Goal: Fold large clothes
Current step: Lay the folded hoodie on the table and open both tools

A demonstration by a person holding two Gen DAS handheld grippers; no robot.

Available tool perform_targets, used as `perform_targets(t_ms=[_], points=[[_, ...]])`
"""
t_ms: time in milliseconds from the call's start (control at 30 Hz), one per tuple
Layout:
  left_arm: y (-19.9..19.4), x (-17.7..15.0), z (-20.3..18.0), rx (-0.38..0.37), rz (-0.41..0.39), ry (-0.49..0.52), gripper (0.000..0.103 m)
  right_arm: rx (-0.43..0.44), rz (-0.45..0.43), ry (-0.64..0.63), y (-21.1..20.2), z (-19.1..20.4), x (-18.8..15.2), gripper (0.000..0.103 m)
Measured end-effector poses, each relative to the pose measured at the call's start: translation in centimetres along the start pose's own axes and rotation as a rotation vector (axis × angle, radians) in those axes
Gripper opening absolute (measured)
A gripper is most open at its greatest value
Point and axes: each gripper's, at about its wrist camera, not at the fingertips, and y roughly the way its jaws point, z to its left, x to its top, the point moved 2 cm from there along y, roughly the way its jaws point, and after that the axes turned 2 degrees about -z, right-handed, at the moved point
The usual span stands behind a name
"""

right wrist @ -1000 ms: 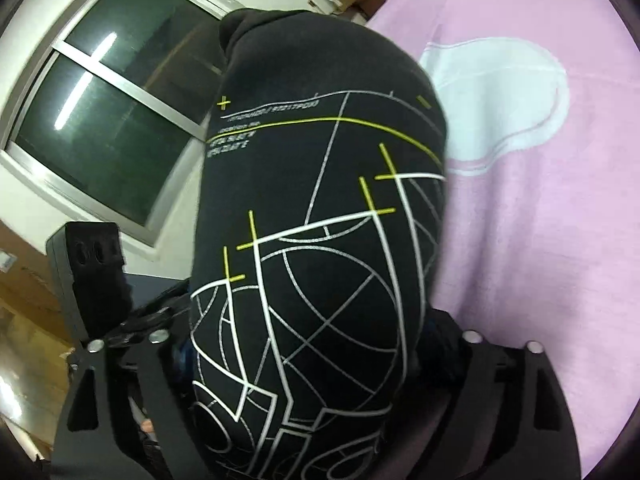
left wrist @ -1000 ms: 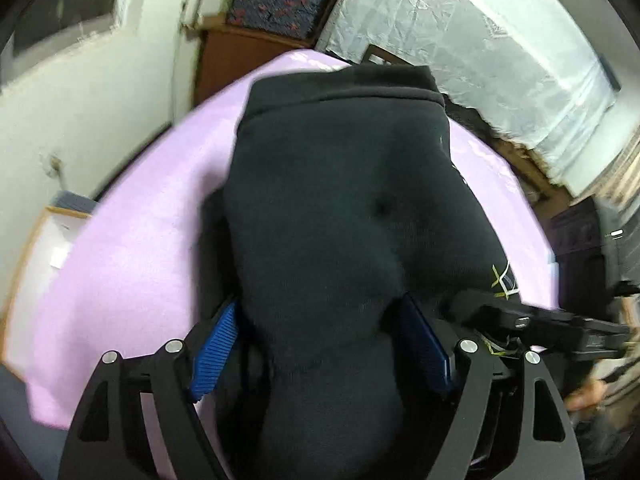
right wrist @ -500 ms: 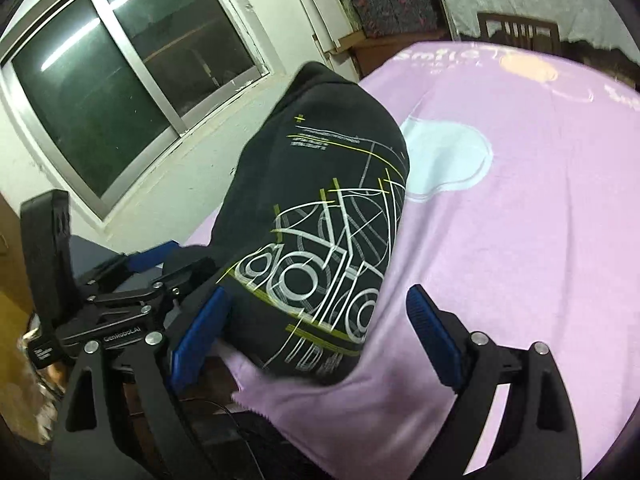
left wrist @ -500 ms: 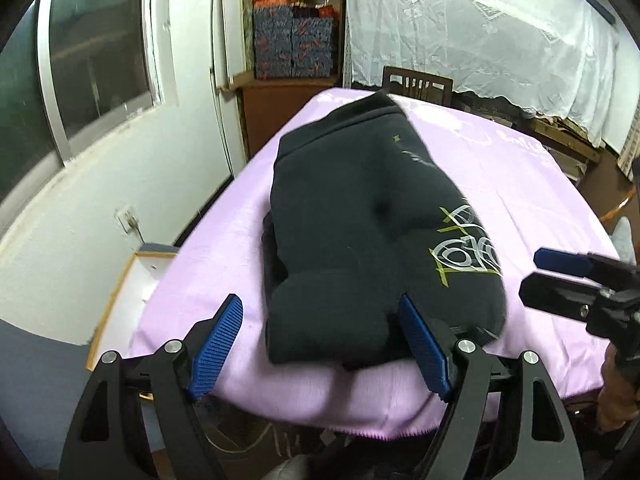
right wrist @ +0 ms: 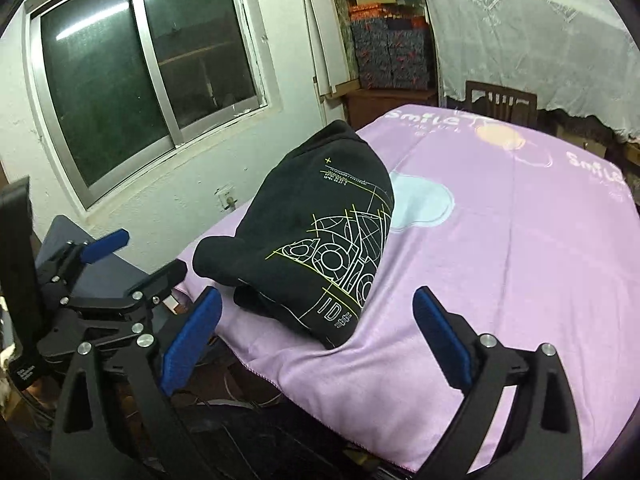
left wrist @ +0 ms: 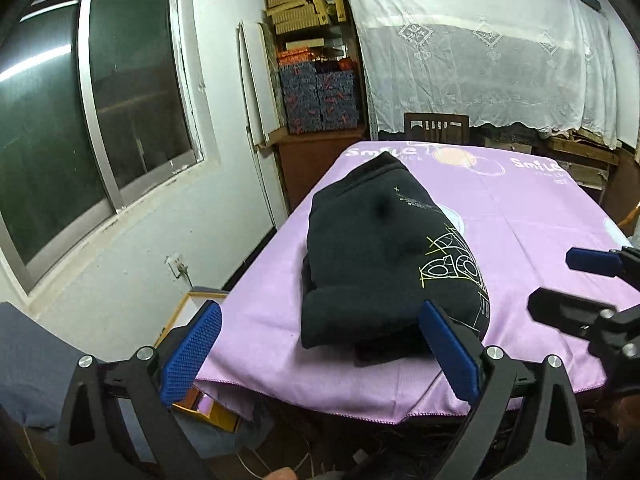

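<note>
Both jaws opening, nothing between them: black hoodie [left wrist: 384,264] lies ahead of left gripper [left wrist: 320,346], ahead-left of right gripper [right wrist: 316,338], long axis running away, left probably nearer.

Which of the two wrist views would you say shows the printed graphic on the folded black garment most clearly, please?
The right wrist view: the white and yellow printed graphic faces that camera, with its small text lines visible. The left wrist view catches only part of the graphic, curving away along the black garment's right edge.

Left tongs [left wrist: 320,352] and right tongs [right wrist: 316,338] opening, both empty
</note>
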Motion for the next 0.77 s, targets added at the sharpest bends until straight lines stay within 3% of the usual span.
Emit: perform_targets(t_ms=[233, 767], points=[[0.6, 0.4, 0.0, -0.028, 0.025, -0.027, 0.099, -0.001, 0.023, 0.03, 0.8, -0.4, -0.3, 0.094], [1.0, 0.3, -0.3, -0.014, 0.037, -0.033, 0.099, 0.011, 0.032, 0.073, 1.7, -1.3, -0.5, 0.094]])
